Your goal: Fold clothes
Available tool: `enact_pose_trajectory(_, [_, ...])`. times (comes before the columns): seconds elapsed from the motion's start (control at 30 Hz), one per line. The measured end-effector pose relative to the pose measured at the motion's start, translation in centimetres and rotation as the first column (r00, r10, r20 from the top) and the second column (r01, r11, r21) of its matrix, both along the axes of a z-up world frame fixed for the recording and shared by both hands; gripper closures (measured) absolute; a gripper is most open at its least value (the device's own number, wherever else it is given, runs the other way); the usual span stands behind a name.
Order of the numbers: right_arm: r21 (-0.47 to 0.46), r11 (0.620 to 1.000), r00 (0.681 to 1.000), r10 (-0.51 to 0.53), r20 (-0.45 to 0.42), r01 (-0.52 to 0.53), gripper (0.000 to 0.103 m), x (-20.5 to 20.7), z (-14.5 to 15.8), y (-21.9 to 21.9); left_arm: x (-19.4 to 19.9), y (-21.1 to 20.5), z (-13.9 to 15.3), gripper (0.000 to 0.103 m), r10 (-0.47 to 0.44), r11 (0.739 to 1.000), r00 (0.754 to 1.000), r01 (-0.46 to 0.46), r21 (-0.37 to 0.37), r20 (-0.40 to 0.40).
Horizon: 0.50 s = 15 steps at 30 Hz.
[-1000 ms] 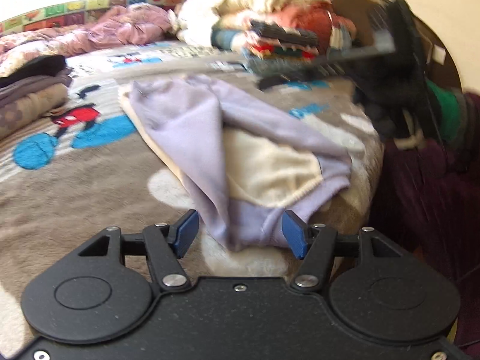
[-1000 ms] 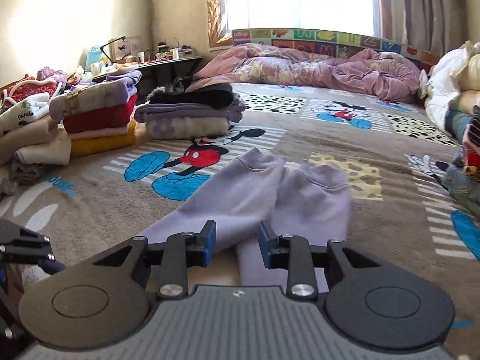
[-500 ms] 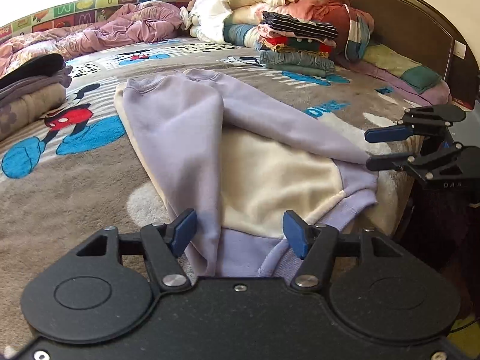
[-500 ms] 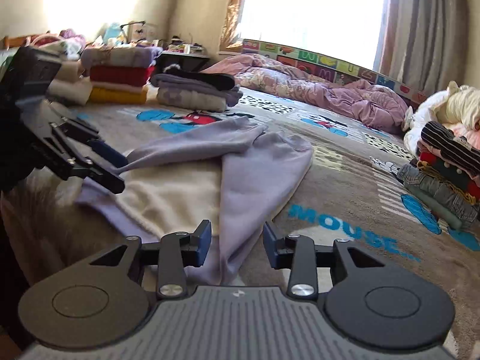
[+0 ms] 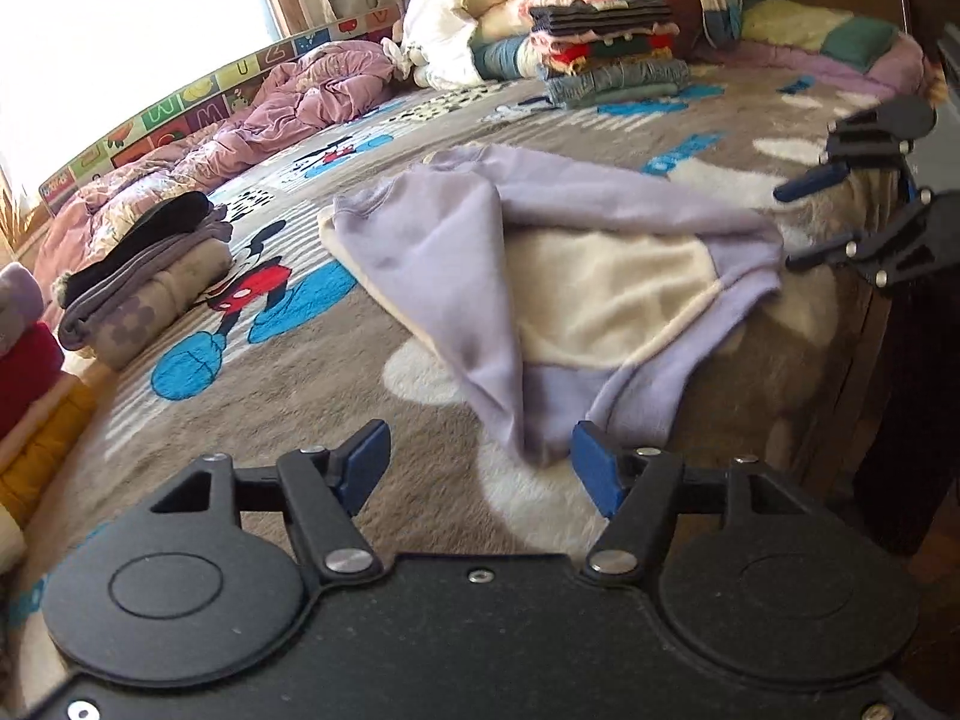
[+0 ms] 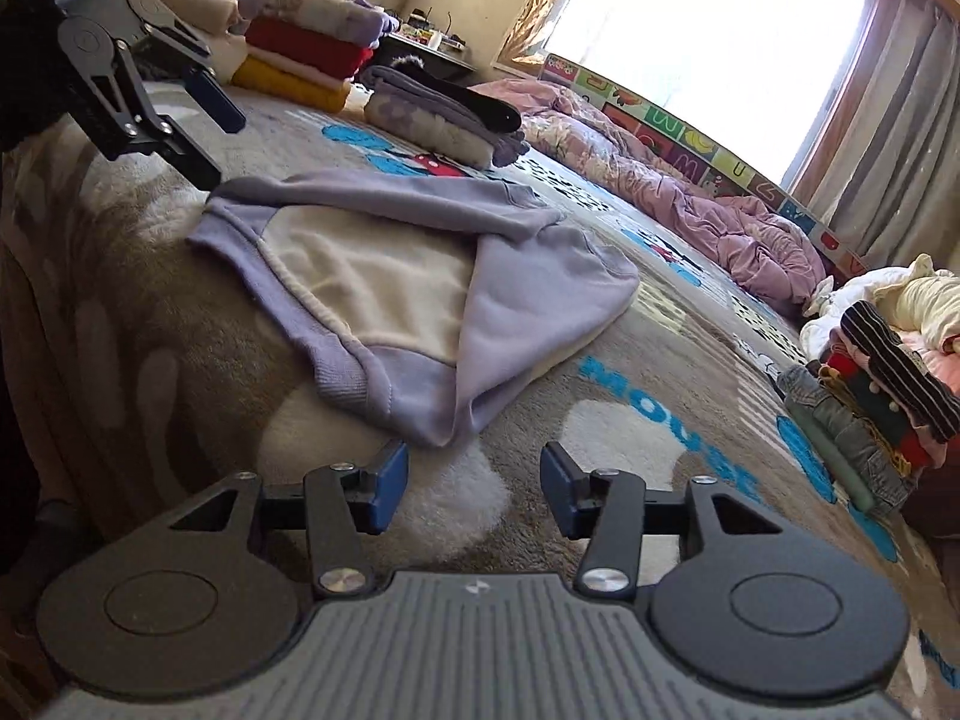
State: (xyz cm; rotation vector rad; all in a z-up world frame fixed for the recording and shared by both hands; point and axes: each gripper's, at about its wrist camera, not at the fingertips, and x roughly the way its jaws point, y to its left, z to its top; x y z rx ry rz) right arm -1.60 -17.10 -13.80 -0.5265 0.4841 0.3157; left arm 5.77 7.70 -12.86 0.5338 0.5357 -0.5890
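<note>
Lilac sweatshirt (image 5: 540,276) lies half-folded on the brown cartoon blanket (image 5: 288,384) near the bed edge, cream lining showing. Left gripper (image 5: 477,468) has fingers apart and just opening, holding nothing, hem tip just ahead. Right gripper (image 6: 474,483) likewise spread, just opening, empty, corner just beyond.

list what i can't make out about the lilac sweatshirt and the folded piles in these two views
- Lilac sweatshirt: its front and neckline are hidden in both views, as the folded-in sleeves cover it and it lies pale lining up.
- Pile with the yellow garment: cut off by the left wrist view's left edge.
- Striped-topped stack: its individual garments are too small and compressed in the right wrist view to tell apart.
</note>
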Motion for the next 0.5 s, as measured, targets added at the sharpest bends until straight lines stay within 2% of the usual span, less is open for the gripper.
enact_pose_trajectory(0.13, [-0.066,0.998,1.0,0.009,0.017,-0.008,0.054,-0.2,-0.6,0.6,-0.3,-0.5,-1.4,0.037,-0.027,0.991,0.999,0.021,0.13,0.046])
enact_pose_trajectory(0.27, [-0.147,0.989,0.997,0.031,0.071,-0.021,0.053,-0.4,-1.2,1.4,-0.5,-1.7,-2.2,0.037,-0.077,0.973,0.989,0.047,0.225,0.128])
enact_pose_trajectory(0.5, [-0.296,0.954,0.977,0.107,0.183,-0.049,0.053,-0.7,-2.7,2.4,-1.1,-3.1,-3.8,0.036,-0.191,0.933,0.941,0.086,0.349,0.28])
